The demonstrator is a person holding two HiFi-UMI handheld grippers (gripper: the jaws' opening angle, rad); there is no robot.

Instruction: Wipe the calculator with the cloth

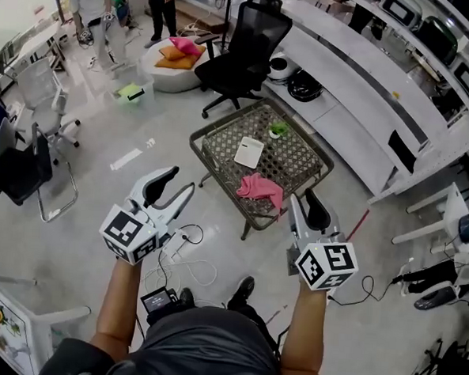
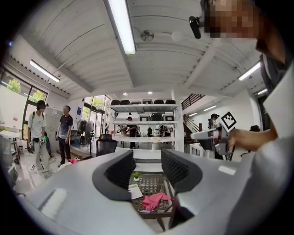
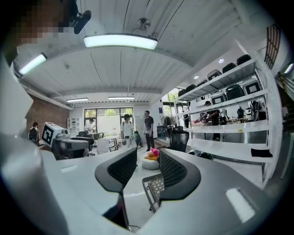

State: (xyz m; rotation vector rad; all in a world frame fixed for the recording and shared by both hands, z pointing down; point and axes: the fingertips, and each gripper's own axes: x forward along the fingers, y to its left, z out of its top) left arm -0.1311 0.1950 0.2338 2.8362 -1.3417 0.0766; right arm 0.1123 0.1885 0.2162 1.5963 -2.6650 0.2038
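**Student:** Head view: what stage is shown?

**Tutor:** The approach, in my judgement. The left gripper [image 1: 181, 183] and right gripper [image 1: 305, 201] are held level on the near side of the low woven-wicker table with a dark frame [image 1: 219, 179], well apart from it. The flat white rectangular calculator [image 1: 249, 152] lies near the middle of the tabletop. The crumpled pink cloth [image 1: 260, 188] lies by the near edge, just beside the calculator but not touching it. No wiping has begun.

**Student:** Left gripper view?

**Tutor:** The left gripper [image 2: 147, 170] has its jaws apart with nothing between the pads. Beyond them, the table [image 2: 156, 182] carries the calculator [image 2: 134, 190] on the left and the cloth [image 2: 154, 201] on the right, nearer the viewer.

**Student:** Right gripper view?

**Tutor:** The right gripper [image 3: 148, 170] also has its jaws apart and empty. Only a corner of the table [image 3: 156, 188] shows past them; neither cloth nor calculator is visible.

**Student:** And what does the next move call for?

**Tutor:** Probably carrying one gripper forward and down to the cloth, then closing on a raised fold, without nudging the calculator.
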